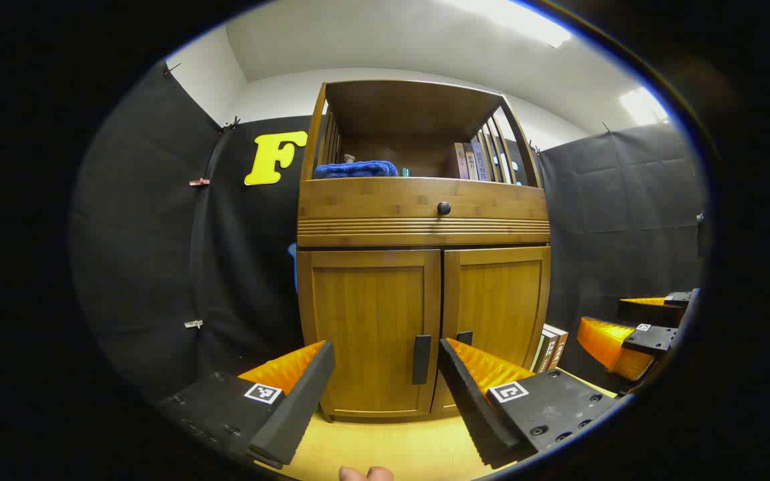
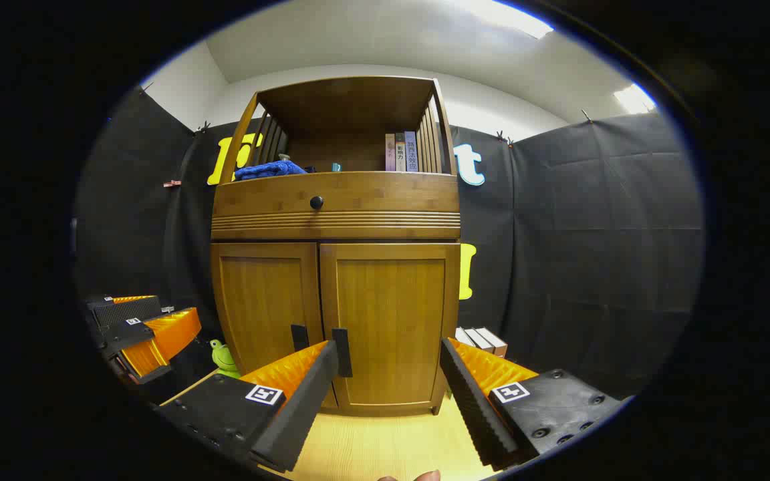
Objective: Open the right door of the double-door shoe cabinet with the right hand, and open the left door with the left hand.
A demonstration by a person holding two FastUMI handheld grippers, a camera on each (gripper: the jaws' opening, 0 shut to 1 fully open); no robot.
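In front of both grippers stood the wooden shoe cabinet (image 1: 423, 267), upright on a pale floor, both doors shut. In the left gripper view, the left gripper (image 1: 385, 374) hung wide open and empty before the left door (image 1: 371, 327), well short of its dark handle (image 1: 421, 359). In the right gripper view, the right gripper (image 2: 388, 374) gaped likewise, holding nothing, facing the right door (image 2: 392, 321) and its handle (image 2: 341, 352).

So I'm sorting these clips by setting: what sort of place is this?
Probably a staged recording booth, not a lived-in home: black cloth walls hang around a lone wooden cabinet with both doors closed, and both grippers, left and right, are held open before it.
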